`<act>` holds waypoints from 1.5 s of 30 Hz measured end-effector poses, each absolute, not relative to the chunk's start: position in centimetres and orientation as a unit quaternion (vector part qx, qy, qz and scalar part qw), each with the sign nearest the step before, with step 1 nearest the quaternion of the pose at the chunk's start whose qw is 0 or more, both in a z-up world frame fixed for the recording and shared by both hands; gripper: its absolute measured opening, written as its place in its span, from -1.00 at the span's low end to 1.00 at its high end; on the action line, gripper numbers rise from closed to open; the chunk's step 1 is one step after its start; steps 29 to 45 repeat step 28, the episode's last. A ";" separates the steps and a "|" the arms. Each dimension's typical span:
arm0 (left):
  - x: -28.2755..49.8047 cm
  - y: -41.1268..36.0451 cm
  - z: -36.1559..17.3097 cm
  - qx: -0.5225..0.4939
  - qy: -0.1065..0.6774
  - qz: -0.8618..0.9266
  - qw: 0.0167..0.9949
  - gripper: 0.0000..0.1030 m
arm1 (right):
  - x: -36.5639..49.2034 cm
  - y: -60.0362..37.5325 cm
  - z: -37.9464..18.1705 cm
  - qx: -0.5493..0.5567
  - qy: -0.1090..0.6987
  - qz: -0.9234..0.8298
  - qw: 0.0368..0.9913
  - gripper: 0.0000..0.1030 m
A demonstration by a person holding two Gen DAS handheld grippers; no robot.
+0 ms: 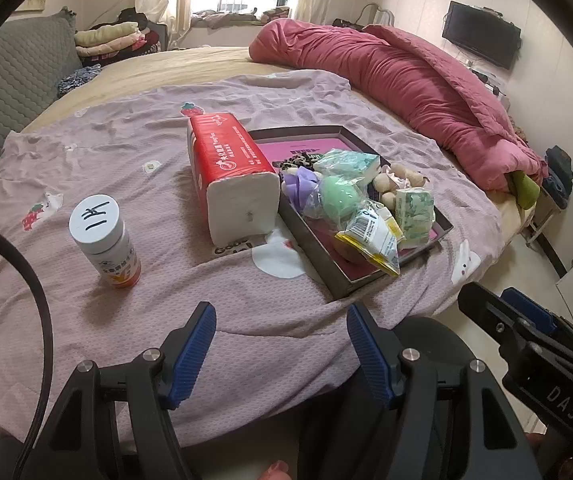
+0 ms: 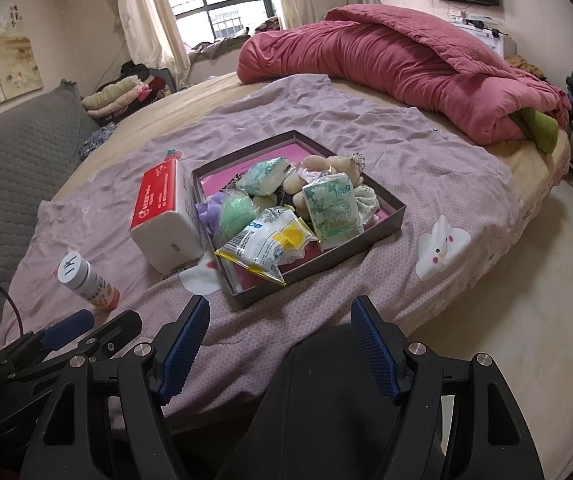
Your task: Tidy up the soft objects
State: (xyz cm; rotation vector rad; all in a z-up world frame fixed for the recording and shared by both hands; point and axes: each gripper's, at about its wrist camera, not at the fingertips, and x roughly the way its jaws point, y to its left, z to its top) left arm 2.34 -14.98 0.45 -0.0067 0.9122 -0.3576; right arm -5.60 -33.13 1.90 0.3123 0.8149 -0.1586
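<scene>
Left wrist view: left claw [image 1: 280,350] gapes wide, nothing between its blue pads, hanging over the mauve sheet [image 1: 134,144] at the near edge of the bed. Ahead, a shallow dark box [image 1: 444,229] sits on the sheet, piled with soft items: a green sponge ball in a clear bag [image 1: 340,199], a purple mesh puff [image 1: 302,185], pale green tissue packs [image 1: 416,210], a yellow-and-white packet [image 1: 374,242] overhanging the near rim, and what may be a small plush toy [image 1: 396,176], partly hidden. A red-wrapped tissue brick [image 1: 230,172] lies just beside the box on its left, touching or nearly so. A white-capped pill bottle [image 1: 106,242] stands upright well to the left. The right claw [image 1: 526,320] shows at the lower right edge.

Right wrist view: right claw [image 2: 280,348] also spread wide and empty, short of the box [image 2: 390,220]. Tissue brick [image 2: 162,216] left of the box; bottle [image 2: 88,280] nearer, left. Rolled pink quilt [image 2: 398,72] lies across the far bed.
</scene>
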 end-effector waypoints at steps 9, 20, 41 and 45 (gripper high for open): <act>2.3 -14.7 0.3 0.001 0.440 -0.168 0.882 0.31 | -5.4 -33.0 1.7 0.152 0.397 -0.077 0.902 0.44; 2.3 -14.7 0.1 0.004 0.442 -0.165 0.882 0.31 | -5.3 -33.0 1.6 0.151 0.398 -0.076 0.902 0.44; 2.3 -14.1 -0.1 0.003 0.441 -0.163 0.882 0.31 | -5.2 -32.7 1.8 0.142 0.392 -0.077 0.906 0.44; 2.3 -14.1 -0.1 0.003 0.441 -0.163 0.882 0.31 | -5.2 -32.7 1.8 0.142 0.392 -0.077 0.906 0.44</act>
